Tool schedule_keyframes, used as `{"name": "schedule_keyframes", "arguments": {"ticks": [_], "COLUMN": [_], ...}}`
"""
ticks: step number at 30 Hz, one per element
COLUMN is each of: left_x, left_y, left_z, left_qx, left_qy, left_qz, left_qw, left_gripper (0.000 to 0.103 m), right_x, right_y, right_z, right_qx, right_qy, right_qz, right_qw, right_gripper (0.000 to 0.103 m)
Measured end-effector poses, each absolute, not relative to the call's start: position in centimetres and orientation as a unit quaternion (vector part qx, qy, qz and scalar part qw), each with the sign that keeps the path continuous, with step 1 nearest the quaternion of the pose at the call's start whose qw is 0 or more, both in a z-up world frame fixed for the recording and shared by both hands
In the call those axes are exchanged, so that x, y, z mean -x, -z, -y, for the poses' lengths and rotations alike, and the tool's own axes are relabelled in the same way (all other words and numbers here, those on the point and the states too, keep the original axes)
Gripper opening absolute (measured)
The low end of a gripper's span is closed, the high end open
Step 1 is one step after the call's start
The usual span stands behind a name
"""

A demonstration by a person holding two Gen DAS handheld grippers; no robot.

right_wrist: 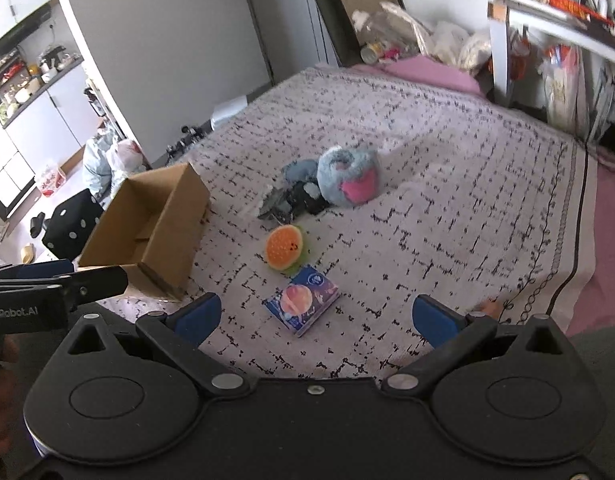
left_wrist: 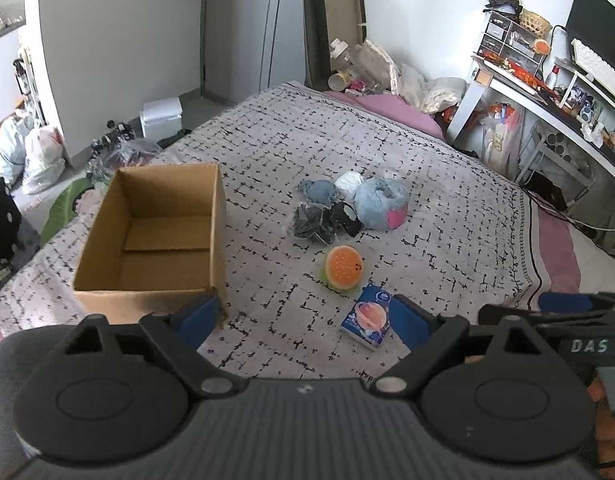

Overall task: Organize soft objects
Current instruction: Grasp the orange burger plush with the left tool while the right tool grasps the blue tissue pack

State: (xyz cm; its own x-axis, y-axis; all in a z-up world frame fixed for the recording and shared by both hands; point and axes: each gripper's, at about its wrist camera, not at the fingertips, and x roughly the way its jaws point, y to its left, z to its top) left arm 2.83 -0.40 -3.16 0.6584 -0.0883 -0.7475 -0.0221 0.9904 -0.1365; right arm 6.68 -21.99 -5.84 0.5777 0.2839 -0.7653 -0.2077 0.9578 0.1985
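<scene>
Bedroom, with a bed under a grey bedspread (left_wrist: 427, 184) of black dashes. Above it, left gripper (left_wrist: 307, 320) spread wide and empty, a blue tissue pack (left_wrist: 367, 320) just inside the right-hand pad; right gripper (right_wrist: 321, 318) also wide open, holding nothing. Beyond, orange plush toy (left_wrist: 342, 267), then a heap of soft items (left_wrist: 347, 206). To the left, open cardboard box (left_wrist: 155, 236), empty.

Both wrist views look steeply down, sharing the bed (left_wrist: 427, 168) and box (left_wrist: 155, 236).
</scene>
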Motion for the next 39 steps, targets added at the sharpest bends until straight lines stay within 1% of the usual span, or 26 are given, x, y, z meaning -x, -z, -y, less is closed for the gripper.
{"name": "schedule_keyframes", "arguments": {"ticks": [3,5,8,13,16,17,21,23,26,34,39], "left_x": [-3.9,-4.7,-5.7,-7.4,-8.4,-8.7,-9.7,-10.4,-11.2,-13.9,-15.8], "left_y": [4.0,4.5,5.3,6.5,7.2,7.4,8.2,8.7,9.3,11.1,12.2], "left_z": [0.3,0.5,0.6,0.7,0.7,0.8,1.1,1.3,1.4,1.7,2.0], "left_qx": [0.077,0.079,0.079,0.082,0.094,0.097,0.104,0.107,0.115,0.128,0.124], "left_qy": [0.026,0.030,0.036,0.038,0.044,0.046,0.046,0.046,0.047,0.059,0.056], "left_qz": [-0.415,-0.421,-0.426,-0.437,-0.447,-0.450,-0.459,-0.465,-0.474,-0.509,-0.522], "left_qw": [0.906,0.903,0.900,0.895,0.889,0.886,0.881,0.878,0.872,0.849,0.842], "left_gripper": [0.091,0.087,0.084,0.078,0.071,0.070,0.070,0.067,0.067,0.066,0.066], "right_x": [-7.4,-8.0,-8.8,-9.9,-10.3,-10.4,-10.9,-11.3,-12.0,-13.4,-14.2], "right_y": [6.4,6.8,7.5,8.9,9.8,10.1,11.1,11.8,13.0,15.7,16.7], "right_z": [21.7,21.5,21.5,21.8,22.0,22.0,22.3,22.5,22.8,22.9,22.3], "right_qx": [-0.053,-0.054,-0.070,-0.099,-0.118,-0.123,-0.144,-0.159,-0.187,-0.244,-0.252], "right_qy": [-0.137,-0.130,-0.118,-0.107,-0.105,-0.103,-0.092,-0.088,-0.083,-0.079,-0.068], "right_qz": [-0.443,-0.445,-0.450,-0.455,-0.463,-0.465,-0.469,-0.473,-0.482,-0.499,-0.498], "right_qw": [0.884,0.884,0.882,0.878,0.872,0.871,0.867,0.862,0.852,0.828,0.827], "right_gripper": [0.102,0.098,0.094,0.090,0.081,0.081,0.081,0.076,0.072,0.068,0.066]}}
